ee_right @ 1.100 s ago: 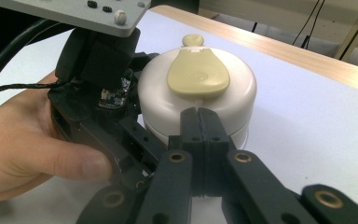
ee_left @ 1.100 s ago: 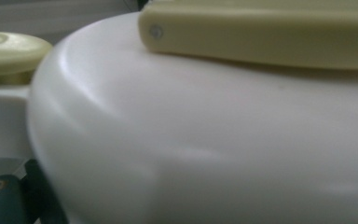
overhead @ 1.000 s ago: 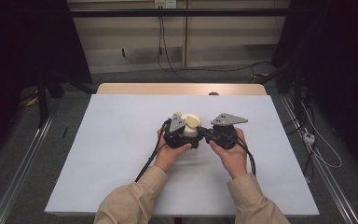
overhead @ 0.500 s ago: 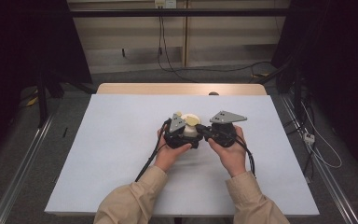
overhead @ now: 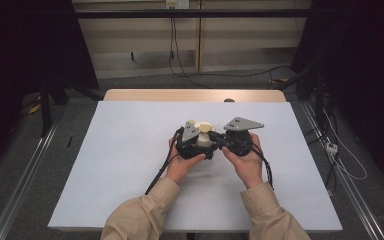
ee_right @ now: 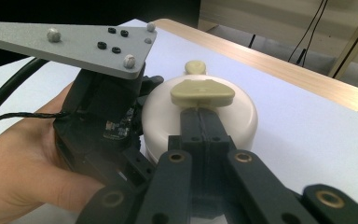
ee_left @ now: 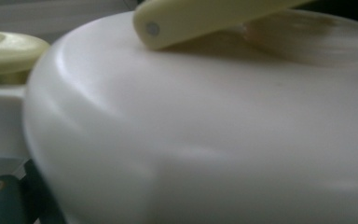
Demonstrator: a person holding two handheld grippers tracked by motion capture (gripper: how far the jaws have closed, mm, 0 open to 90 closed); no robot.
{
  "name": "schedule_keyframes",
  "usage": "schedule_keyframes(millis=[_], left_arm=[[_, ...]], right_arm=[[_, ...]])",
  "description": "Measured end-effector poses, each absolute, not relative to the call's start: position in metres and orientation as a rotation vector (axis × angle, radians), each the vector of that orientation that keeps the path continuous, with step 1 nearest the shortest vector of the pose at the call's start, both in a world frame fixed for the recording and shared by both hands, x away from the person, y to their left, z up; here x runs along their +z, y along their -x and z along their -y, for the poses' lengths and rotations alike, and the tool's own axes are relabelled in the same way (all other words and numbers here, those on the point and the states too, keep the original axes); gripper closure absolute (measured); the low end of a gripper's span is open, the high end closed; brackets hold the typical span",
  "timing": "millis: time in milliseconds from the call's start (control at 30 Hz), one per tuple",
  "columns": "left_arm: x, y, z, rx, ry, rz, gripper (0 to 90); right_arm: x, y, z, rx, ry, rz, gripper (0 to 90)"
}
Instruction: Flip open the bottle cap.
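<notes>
A round white container (overhead: 203, 140) sits between both grippers at mid-table. Its smooth white side (ee_left: 214, 140) is pressed close up in the left gripper view. A pale yellow handle (ee_right: 203, 92) lies across its top (ee_left: 191, 18), and a small yellow knob (ee_right: 195, 66) sticks out at the far side. My right gripper (ee_right: 199, 114) is shut, its jaws pinching the near edge of the yellow handle. My left gripper (ee_right: 107, 116) hugs the container's side from the left, its jaws hidden behind the body. In the high view the left gripper (overhead: 192, 142) and right gripper (overhead: 215, 136) meet at the container.
A white sheet (overhead: 130, 150) covers the table, with a wooden strip (overhead: 180, 95) bare along the far edge. A small dark object (overhead: 228, 100) rests on that strip. Cables trail over the floor behind (overhead: 190, 75) and to the right (overhead: 340, 160).
</notes>
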State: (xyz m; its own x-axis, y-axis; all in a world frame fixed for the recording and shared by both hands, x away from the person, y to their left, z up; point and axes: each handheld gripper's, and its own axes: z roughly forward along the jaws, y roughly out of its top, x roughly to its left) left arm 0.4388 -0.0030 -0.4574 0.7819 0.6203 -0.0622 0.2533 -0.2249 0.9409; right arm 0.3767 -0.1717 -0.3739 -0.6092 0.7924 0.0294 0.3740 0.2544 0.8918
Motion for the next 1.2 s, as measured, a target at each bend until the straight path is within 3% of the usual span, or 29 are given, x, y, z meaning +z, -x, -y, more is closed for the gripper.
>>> schedule_keyframes(millis=[1200], left_arm=[[-0.4575,-0.4383,0.0032,0.400,-1.815,-0.675,4.8]], right_arm=[[-0.3696,-0.3841,0.1645,1.319,-1.035,-2.091,90.0]])
